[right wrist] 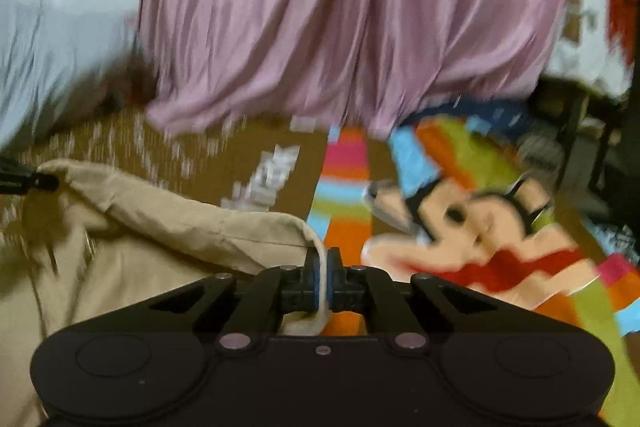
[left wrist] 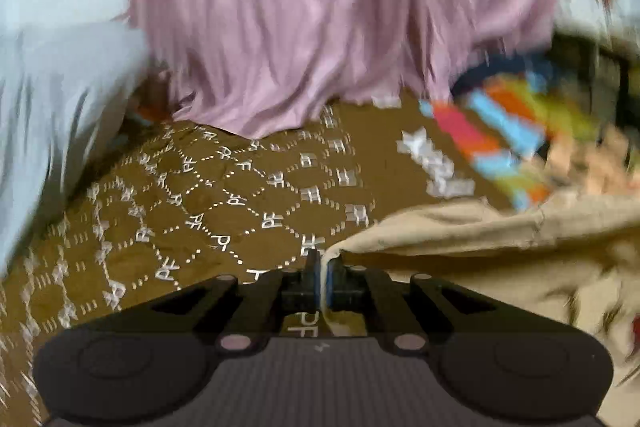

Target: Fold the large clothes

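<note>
Beige garment (right wrist: 168, 227) is pinched at one corner by each hand-held gripper: left (left wrist: 323, 265) and right (right wrist: 323, 261) (both clenched on cloth). It hangs over a brown patterned blanket (left wrist: 224, 195).

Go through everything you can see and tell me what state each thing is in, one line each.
Left tongs: shut on the beige garment's edge.
Right tongs: shut on the same garment's other corner.
Beige garment: held up along one edge, wrinkled.
Pink cloth: hanging in folds.
Brown patterned blanket: spread flat.
Cartoon towel: lying spread.
</note>
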A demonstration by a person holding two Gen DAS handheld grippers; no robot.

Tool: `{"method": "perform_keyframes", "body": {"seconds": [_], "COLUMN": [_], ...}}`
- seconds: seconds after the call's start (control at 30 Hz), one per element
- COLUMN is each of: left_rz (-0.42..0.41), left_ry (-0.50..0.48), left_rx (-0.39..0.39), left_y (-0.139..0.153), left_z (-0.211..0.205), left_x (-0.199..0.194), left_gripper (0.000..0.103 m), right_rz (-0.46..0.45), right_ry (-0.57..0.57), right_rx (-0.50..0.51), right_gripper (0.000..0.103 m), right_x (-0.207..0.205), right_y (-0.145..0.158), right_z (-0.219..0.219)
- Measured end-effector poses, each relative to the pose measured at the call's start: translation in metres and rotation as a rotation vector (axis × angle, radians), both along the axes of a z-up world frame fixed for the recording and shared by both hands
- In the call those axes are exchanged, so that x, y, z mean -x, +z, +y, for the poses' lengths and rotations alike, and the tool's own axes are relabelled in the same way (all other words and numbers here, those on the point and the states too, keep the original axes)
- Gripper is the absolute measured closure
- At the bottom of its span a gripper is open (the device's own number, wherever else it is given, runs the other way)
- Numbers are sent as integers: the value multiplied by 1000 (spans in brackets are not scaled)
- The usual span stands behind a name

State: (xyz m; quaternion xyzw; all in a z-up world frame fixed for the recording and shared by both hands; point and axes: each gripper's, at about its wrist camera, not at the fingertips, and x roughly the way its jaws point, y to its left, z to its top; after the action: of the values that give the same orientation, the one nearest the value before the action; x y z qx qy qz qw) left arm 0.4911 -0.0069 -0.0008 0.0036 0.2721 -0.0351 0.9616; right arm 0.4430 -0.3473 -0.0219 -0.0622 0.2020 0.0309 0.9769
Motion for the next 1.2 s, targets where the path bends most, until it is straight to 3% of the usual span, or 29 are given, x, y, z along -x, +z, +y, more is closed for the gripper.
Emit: {"method": "perform_keyframes", "body": {"seconds": [0.03,0.1,0.23,0.37,0.47,0.6,0.8,1.03,1.1,1.17,1.2], "left_rz": [-8,-23,-45,-27,-7,14,69,78,59,43,36], "left_ry": [13,19,-8,-53,-64,-84,-115,-118,-127,-130,-132], "left_rx": [34,14,-18,-139,-232,-300,-468,-543,-560,-552,-544], "left_y": [2,3,-2,-13,-27,-47,-81,-93,-96,-100,-102], "left_z": [7,11,15,7,-3,-14,-36,-47,-47,-46,-45], "left_x": [6,17,38,55,61,65,66,70,74,77,78], "left_gripper": [101,101,101,100,100,100,101,100,100,100,100], "right_rz": [-32,-85,-99,-88,-53,1,81,193,195,202,199], "right_ry": [10,33,55,70,89,118,108,126,127,111,112], "right_rx": [-20,13,89,136,200,320,359,398,360,266,221], "right_gripper": [101,101,101,100,100,100,100,100,95,72,67], "right_x": [9,28,55,74,79,85,76,66,67,68,69], "right_y": [6,11,6,1,-11,-40,-71,-91,-84,-64,-52], "right_z": [-4,-2,5,9,14,24,26,29,26,15,9]}}
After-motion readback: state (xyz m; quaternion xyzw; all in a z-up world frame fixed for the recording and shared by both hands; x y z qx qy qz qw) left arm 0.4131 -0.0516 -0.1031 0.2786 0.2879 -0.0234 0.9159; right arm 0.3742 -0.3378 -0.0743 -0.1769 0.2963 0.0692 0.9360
